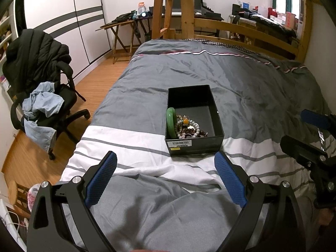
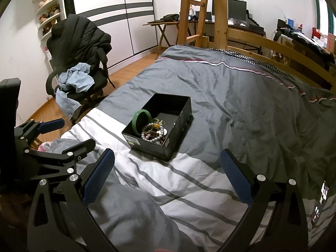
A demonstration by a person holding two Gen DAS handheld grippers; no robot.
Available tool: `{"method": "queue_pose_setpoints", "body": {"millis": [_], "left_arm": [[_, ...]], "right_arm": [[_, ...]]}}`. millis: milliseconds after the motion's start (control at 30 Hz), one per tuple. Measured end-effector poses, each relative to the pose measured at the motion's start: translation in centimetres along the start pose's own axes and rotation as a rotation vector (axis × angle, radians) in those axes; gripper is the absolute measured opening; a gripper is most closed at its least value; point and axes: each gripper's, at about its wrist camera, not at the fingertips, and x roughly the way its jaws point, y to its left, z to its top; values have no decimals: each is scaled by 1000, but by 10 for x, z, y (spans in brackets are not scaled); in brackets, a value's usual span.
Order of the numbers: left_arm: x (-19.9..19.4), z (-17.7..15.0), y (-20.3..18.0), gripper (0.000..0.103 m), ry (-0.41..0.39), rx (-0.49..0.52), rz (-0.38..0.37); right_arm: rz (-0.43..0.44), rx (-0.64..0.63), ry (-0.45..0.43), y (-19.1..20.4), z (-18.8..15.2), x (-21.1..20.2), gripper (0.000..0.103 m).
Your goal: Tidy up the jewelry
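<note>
i'm hovering both grippers, left gripper point(image 1: 166, 161) and right gripper point(image 2: 168, 159), spread wide and empty, short of the black box point(image 1: 194, 145) on the duvet point(image 1: 241, 79), probably reaching in next for the green bangle point(image 1: 171, 121) or beads point(image 1: 189, 130).

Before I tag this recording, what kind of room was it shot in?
Most likely a bedroom that doubles as a study: a bed with a striped duvet in a wooden frame, a sliding-door wardrobe, and a desk with a monitor behind.
</note>
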Motion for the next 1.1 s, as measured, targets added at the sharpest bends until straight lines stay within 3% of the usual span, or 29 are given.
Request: {"method": "queue_pose_setpoints", "body": {"millis": [1100], "left_arm": [[3, -5, -1, 92, 22, 19, 26]], "right_arm": [[4, 6, 5, -11, -6, 3, 99]]}}
